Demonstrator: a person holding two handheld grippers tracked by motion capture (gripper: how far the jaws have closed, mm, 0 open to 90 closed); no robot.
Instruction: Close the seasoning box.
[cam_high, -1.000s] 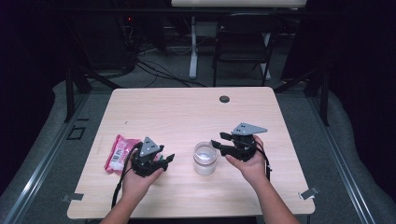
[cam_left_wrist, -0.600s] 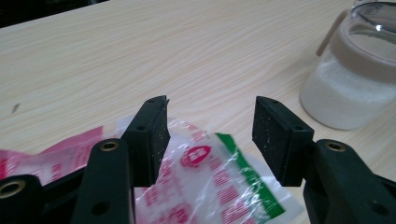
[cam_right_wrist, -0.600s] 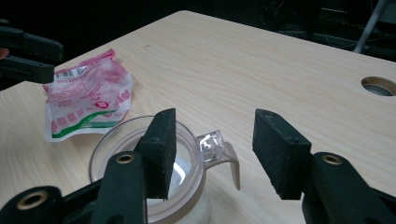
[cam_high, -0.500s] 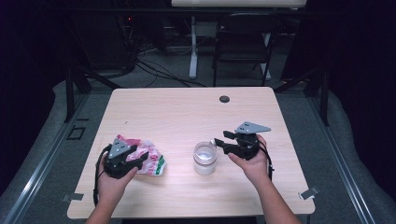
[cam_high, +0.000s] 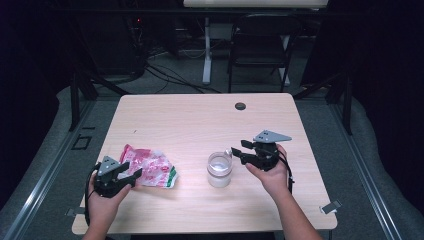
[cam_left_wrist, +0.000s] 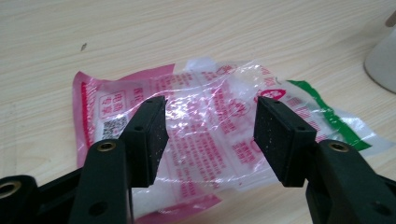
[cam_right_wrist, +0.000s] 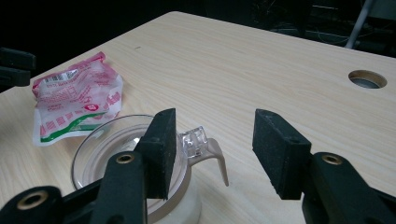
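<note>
Lying flat near the table's (cam_high: 200, 112) front-left corner, the bag (cam_high: 150, 167) has been released and spread out. The left gripper (cam_high: 131, 176) has drawn back, jaws spread and empty. The right gripper (cam_high: 237, 152), spread beside the cup (cam_high: 219, 170), suggests the cup comes next.

Count, items on the surface (cam_high: 200, 115): 1 plastic packet (cam_high: 150, 167), crumpled, pink and white print with a green edge. 1 clear cup (cam_high: 219, 169) with a lid, whitish contents. 1 round cable hole (cam_high: 240, 106) near the far edge of the surface.

Hand-held tools: 2 grippers, left gripper (cam_high: 131, 177) and right gripper (cam_high: 237, 151), 2 black jaws each.

Behind the surface: 1 dark chair (cam_high: 261, 47).
</note>
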